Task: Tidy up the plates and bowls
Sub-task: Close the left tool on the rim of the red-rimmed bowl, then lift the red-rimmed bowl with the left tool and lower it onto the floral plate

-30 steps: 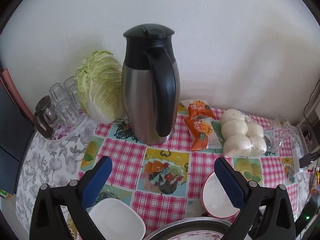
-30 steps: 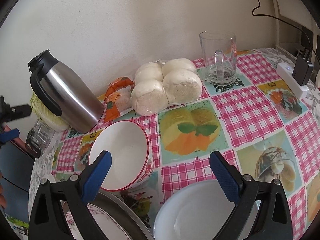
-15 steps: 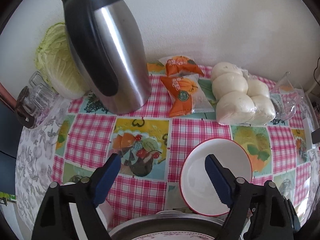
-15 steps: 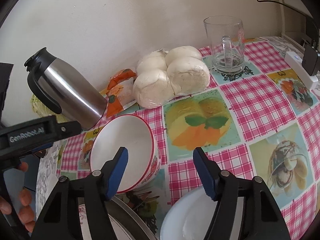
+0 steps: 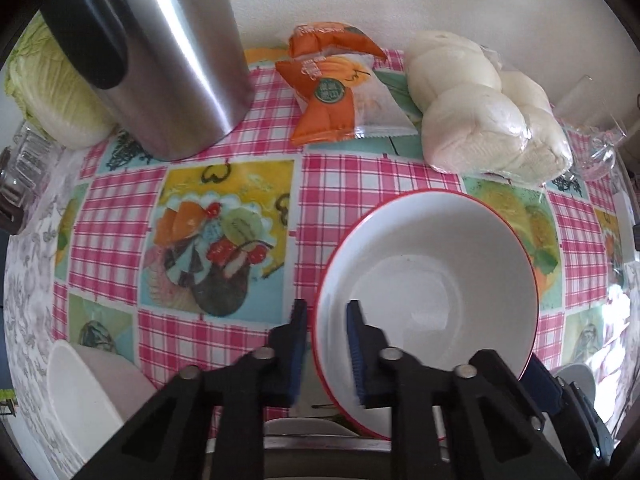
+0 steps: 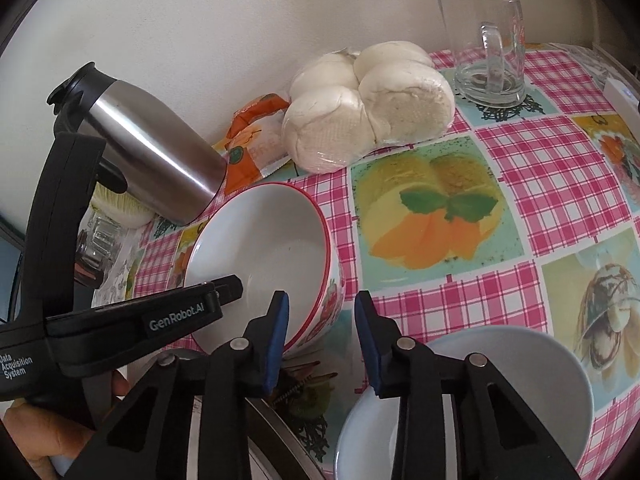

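A white bowl with a red rim (image 5: pixel 436 280) stands on the checked tablecloth; it also shows in the right wrist view (image 6: pixel 264 256). My left gripper (image 5: pixel 326 350) is shut on the bowl's near-left rim, one finger inside and one outside. My right gripper (image 6: pixel 320 336) straddles the bowl's near-right rim with its jaws partly closed, and its left finger (image 6: pixel 276 332) lies against the inner wall. A pale blue bowl (image 6: pixel 500 392) sits under the right gripper. A white dish (image 5: pixel 84 396) lies at lower left. A metal-rimmed plate (image 5: pixel 312 436) lies under both grippers.
A steel thermos jug (image 5: pixel 160 52), a cabbage (image 5: pixel 52 92), orange snack packs (image 5: pixel 336 92) and bagged white buns (image 5: pixel 488 120) line the wall. A glass mug (image 6: pixel 490 52) stands at the back right. Small glasses (image 5: pixel 24 168) stand at the far left.
My left gripper moved forward and right to the red-rimmed bowl and closed on its rim. My right gripper narrowed its jaws and came up to the same bowl.
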The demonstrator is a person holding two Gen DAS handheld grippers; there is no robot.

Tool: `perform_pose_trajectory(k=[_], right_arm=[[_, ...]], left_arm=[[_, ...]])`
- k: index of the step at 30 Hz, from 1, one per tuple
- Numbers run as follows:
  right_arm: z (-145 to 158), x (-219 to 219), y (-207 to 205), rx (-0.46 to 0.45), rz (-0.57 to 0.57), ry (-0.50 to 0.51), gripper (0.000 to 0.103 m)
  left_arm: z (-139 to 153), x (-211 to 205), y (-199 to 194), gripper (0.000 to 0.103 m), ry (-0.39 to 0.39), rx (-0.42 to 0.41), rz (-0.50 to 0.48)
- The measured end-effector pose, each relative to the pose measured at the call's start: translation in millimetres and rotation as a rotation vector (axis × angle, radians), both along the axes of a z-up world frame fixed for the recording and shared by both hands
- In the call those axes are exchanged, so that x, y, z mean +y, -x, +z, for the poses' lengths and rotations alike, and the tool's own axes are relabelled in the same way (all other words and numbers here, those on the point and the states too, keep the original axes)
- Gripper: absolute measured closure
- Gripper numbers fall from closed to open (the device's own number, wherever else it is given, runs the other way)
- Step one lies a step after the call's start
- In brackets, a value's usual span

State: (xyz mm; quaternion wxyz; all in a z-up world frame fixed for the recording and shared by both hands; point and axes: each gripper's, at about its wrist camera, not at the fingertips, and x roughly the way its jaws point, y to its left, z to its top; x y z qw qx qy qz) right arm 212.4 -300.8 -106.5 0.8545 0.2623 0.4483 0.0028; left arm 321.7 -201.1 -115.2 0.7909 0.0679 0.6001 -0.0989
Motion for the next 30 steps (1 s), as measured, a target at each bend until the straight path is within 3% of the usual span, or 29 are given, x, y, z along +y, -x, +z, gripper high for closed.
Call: perform_pose_trajectory(k=[8, 15, 22, 30], right_arm=[[1.2, 3.8, 3.0, -0.011, 0.004, -0.008, 0.075], [19.3, 8.9, 12.5, -0.056, 0.017, 0.002, 0.075], [60.2, 19.6, 35.4, -0.127, 0.02, 0.054, 0.075], [116.5, 45.3, 72.3, -0.192, 0.034, 0.184, 0.075]], left_arm=[[6.5, 1.9, 9.7, 0.094, 0.046, -0.049, -0.009], [36.7, 17.3, 19.9, 0.094, 0.079, -0.137, -0.008], [73.6, 29.9, 42.0, 0.094, 0.141, -0.223, 0.004], [108.5, 57.0, 78.6, 0.092, 0.267, -0.237, 0.064]])
